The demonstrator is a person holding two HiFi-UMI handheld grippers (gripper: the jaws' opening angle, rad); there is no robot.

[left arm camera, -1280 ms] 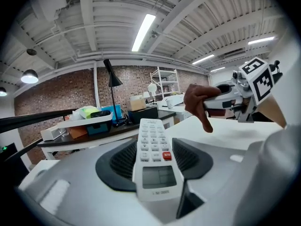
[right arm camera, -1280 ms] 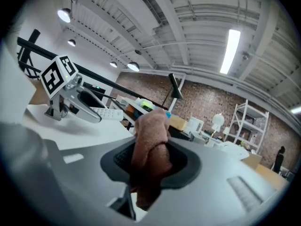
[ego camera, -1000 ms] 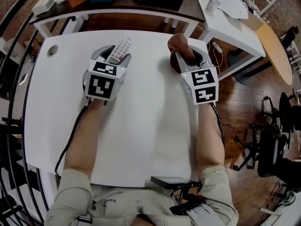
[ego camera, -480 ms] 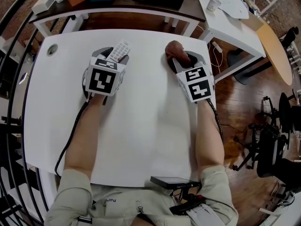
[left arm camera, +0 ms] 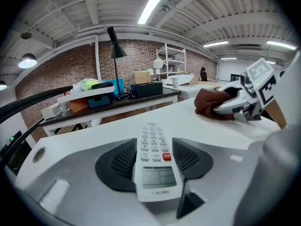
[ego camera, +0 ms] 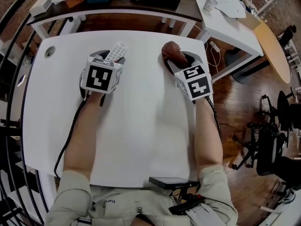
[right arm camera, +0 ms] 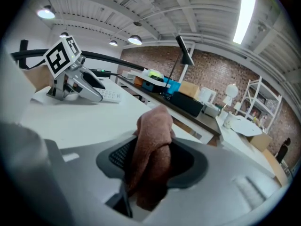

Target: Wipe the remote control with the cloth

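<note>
Remote control (left arm camera: 154, 160) is clamped btwn the pads of the left gripper (ego camera: 112, 58), keypad up, w/ its far end sticking out past the jaws over the far-left part of the white table (ego camera: 141, 126). Whether its tip is rested on the tabletop or held just clear can't be told. Brown cloth (right arm camera: 151, 149) is seen bunched btwn the jaws of the right gripper (ego camera: 178, 60), but it isn't squeezed. Those jaws have just been opening, the cloth is leant against one pad, and a dark gap is seen at the other pad (right arm camera: 190, 160). The grip is therefore judged released, w/ the cloth sat on the table near the far-right edge. The two grippers are well apart, so cloth & remote aren't touching and no wiping contact is made at this moment. Step in hand is judged to be a letting-go of the cloth: either a re-grip for a better wad, or a put-down w/ wiping done. Which one can't be settled from these views. If wiping is to be done, the cloth needs to be re-pinched w/ enough fabric left proud of the fingertips. It is then to be lifted, brought across to the left and dragged along the button face while the remote is held level. If the job is finished, the right gripper should be backed off w/o fabric being snagged, and the remote set flat before the left jaws are eased.
</note>
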